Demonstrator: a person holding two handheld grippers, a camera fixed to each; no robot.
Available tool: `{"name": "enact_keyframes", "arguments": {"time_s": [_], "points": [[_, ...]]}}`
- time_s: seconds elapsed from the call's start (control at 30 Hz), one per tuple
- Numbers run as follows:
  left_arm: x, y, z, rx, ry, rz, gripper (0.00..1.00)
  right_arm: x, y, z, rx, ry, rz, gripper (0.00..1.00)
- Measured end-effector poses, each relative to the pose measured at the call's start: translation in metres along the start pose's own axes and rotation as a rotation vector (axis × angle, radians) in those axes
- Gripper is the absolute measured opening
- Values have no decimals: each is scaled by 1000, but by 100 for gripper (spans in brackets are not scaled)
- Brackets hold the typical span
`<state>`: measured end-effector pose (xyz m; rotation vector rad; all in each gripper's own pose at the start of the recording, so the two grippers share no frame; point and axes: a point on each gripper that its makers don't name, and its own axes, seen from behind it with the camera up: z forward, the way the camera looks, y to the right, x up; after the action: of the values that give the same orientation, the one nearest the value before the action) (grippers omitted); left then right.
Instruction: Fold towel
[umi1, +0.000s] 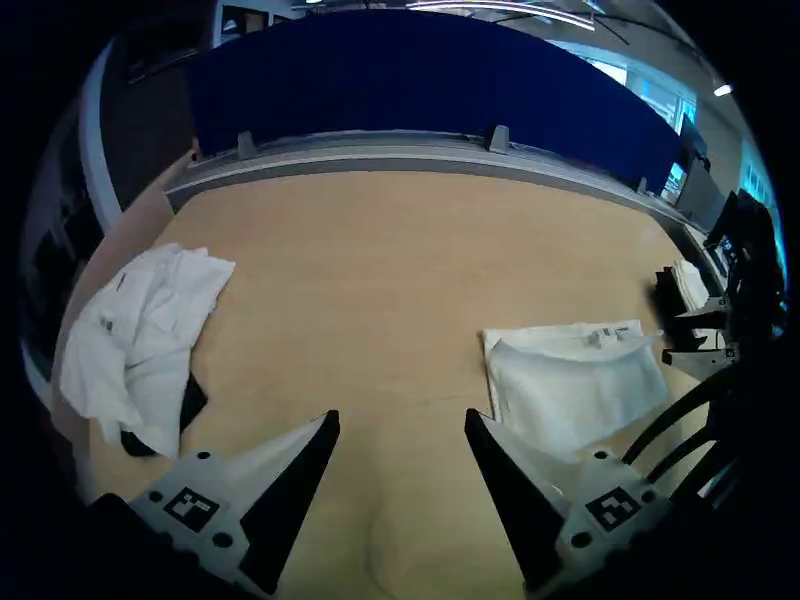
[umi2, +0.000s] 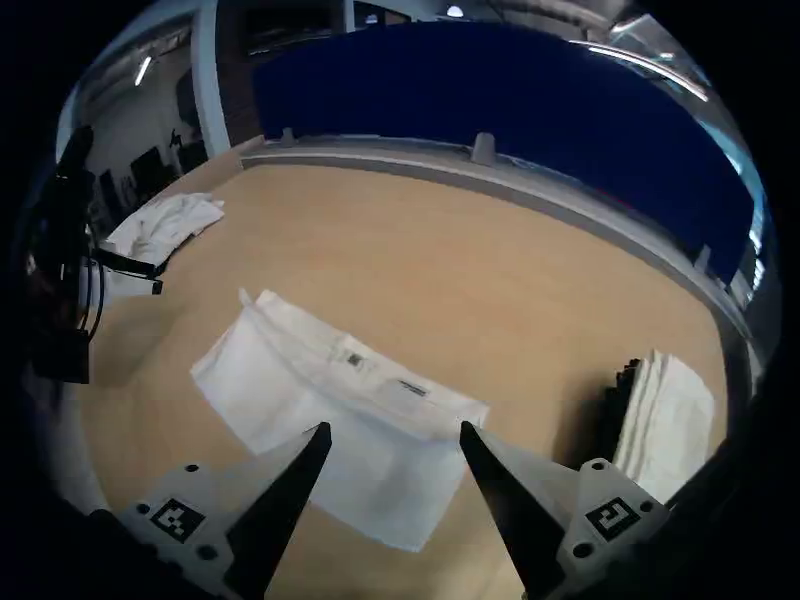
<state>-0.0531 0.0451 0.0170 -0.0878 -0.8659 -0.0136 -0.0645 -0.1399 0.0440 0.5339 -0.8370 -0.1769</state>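
A white towel (umi2: 300, 390), already doubled over once by the look of it, lies flat on a pale wooden bench (umi2: 450, 280) as two hand-held grippers hover above it. The right gripper (umi2: 393, 428) hangs directly over the towel's near portion with its fingers spread wide and nothing between them. In the right gripper view the towel's long axis runs on a slant from upper left to lower right, across the gripper's line of sight, with the labelled edge on the far side. The left gripper (umi1: 400, 415), equally wide and empty, is poised over bare bench; from there the towel lies ahead and off to its right, so the right gripper is clearly the nearer of the two. The next fold would likely have each gripper take one end of a long edge, which would bring the left gripper across toward the towel's near-left corner. A heap of crumpled white cloths (umi1: 140, 335) waits at one side of the bench, a stack of folded towels (umi2: 668, 415) at the other, before a blue partition (umi1: 430, 80).
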Motion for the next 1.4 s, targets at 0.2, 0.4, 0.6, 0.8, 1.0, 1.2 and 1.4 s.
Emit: {"name": "enact_keyframes", "arguments": {"time_s": [0.2, 0.4, 0.6, 0.8, 1.0, 1.2, 1.4], "points": [[-33, -25, -22, 46, -8, -61, 93, -3, -38, 4, 105, -16, -44, 100], [-63, -46, -36, 87, -27, -116, 93, -11, -62, 10, 164, -44, -83, 100], [-75, -53, -42, 96, -33, -144, 93, -16, -66, 18, 169, -67, -85, 100], [-76, -53, -42, 97, -32, -137, 93, -17, -64, 22, 164, -74, -72, 100], [-76, -51, -39, 93, -36, -141, 93, -22, -63, 24, 163, -83, -67, 100], [-78, -49, -35, 93, -41, -136, 93, -22, -60, 29, 158, -88, -66, 100], [-77, -50, -35, 95, -45, -133, 93, -10, -51, 38, 144, -82, -59, 100]]}}
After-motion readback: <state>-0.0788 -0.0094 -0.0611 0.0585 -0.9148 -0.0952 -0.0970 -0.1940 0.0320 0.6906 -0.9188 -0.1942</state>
